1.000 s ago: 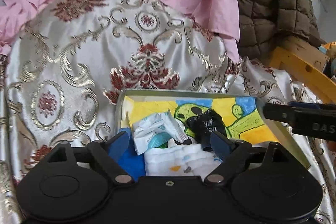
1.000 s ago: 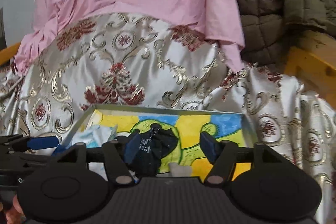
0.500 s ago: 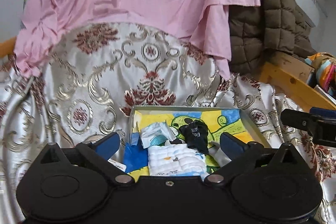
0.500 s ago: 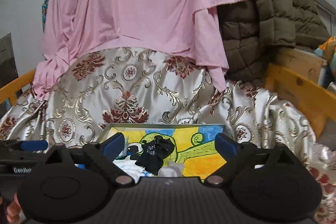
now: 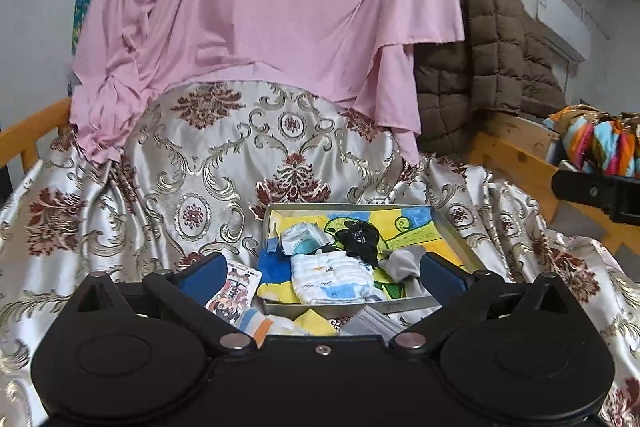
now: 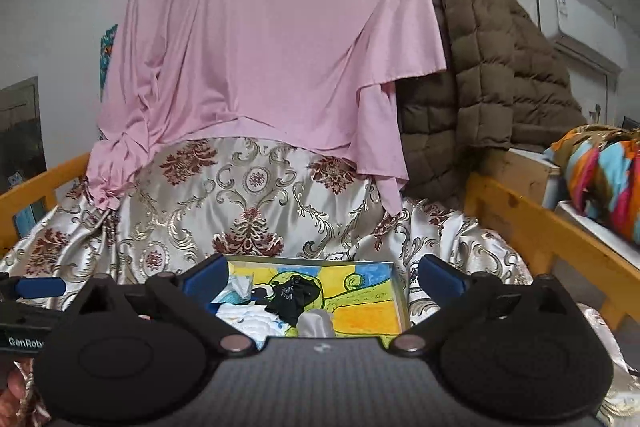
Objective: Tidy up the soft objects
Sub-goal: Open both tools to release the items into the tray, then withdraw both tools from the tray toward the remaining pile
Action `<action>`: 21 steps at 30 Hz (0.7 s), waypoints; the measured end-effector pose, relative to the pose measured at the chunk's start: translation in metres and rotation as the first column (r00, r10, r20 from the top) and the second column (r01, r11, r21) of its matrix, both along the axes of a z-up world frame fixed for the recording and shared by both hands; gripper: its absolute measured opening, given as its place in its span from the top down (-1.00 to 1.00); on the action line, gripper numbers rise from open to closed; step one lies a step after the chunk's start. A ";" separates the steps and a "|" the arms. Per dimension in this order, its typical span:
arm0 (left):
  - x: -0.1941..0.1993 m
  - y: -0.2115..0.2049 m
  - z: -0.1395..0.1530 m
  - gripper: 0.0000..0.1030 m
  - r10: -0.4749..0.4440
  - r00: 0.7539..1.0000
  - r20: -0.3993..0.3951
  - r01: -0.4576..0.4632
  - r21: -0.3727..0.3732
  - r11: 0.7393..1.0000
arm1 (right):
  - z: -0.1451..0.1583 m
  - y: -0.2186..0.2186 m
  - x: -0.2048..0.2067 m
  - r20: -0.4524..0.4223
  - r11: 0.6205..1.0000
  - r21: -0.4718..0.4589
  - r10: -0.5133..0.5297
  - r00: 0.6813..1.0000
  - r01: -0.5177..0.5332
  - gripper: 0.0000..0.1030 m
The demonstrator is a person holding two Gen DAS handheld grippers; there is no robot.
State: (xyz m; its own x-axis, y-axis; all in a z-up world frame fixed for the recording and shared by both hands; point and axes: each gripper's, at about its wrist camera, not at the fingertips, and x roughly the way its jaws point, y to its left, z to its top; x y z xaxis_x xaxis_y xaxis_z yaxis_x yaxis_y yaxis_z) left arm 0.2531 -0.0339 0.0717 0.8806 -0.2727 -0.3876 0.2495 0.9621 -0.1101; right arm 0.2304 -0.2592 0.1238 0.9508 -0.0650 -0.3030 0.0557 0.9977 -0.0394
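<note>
Tray (image 5: pixel 452 233) on brocade cover holds white folded cloth (image 5: pixel 334 277), black item (image 5: pixel 360 237), grey piece (image 5: pixel 402 261). Few packets (image 5: pixel 236 285) outside, probably left to sort. Left gripper (image 5: pixel 322 273) wide apart, empty; right gripper (image 6: pixel 320 277) jaws opening, nothing between.

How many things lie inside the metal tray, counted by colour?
White: 2, the folded cloth and the crumpled packet
Black: 1, a black cloth
Grey: 1, a grey cloth
Total: 4
The blue patch may belong to the picture in the tray; not counted.
</note>
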 end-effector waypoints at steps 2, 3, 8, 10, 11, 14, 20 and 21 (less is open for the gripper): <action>-0.018 0.003 0.002 -0.98 0.000 1.000 0.018 0.000 0.000 1.000 | 0.000 0.003 -0.015 0.007 1.000 0.005 -0.003 1.000 0.003 -0.99; -0.026 0.005 0.002 -0.98 0.002 1.000 0.028 -0.002 0.002 1.000 | -0.001 0.005 -0.023 0.009 1.000 0.009 -0.006 1.000 0.006 -0.99; -0.063 0.008 0.001 -0.98 0.006 0.998 0.061 -0.008 0.023 1.000 | -0.012 0.014 -0.060 0.043 1.000 0.009 -0.025 0.999 0.025 -0.99; -0.075 0.008 -0.001 -0.98 0.001 0.998 0.060 -0.003 0.031 1.000 | -0.018 0.019 -0.072 0.045 1.000 0.003 -0.029 0.999 0.029 -0.99; -0.080 0.008 -0.001 -0.98 -0.003 0.998 0.061 0.001 0.035 0.999 | -0.021 0.021 -0.077 0.044 1.000 0.000 -0.031 0.999 0.031 -0.99; -0.096 0.010 -0.005 -0.98 0.000 0.998 0.056 -0.002 0.041 0.999 | -0.028 0.026 -0.092 0.034 0.999 -0.003 -0.038 0.999 0.038 -0.99; -0.119 0.021 -0.018 -0.98 0.052 0.999 0.013 -0.053 0.057 0.997 | -0.034 0.041 -0.117 0.042 0.999 -0.023 -0.037 0.998 0.038 -0.99; -0.122 0.023 -0.019 -0.99 0.068 0.998 0.001 -0.068 0.056 0.996 | -0.035 0.044 -0.122 0.045 0.999 -0.029 -0.038 0.998 0.039 -1.00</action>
State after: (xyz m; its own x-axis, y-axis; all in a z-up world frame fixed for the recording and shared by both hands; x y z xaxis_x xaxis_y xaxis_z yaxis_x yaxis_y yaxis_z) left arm 0.1308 -0.0107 0.0522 0.8959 -0.1900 -0.4015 0.1831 0.9815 -0.0558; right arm 0.1085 -0.2155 0.0884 0.9599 -0.1099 -0.2578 0.0961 0.9932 -0.0658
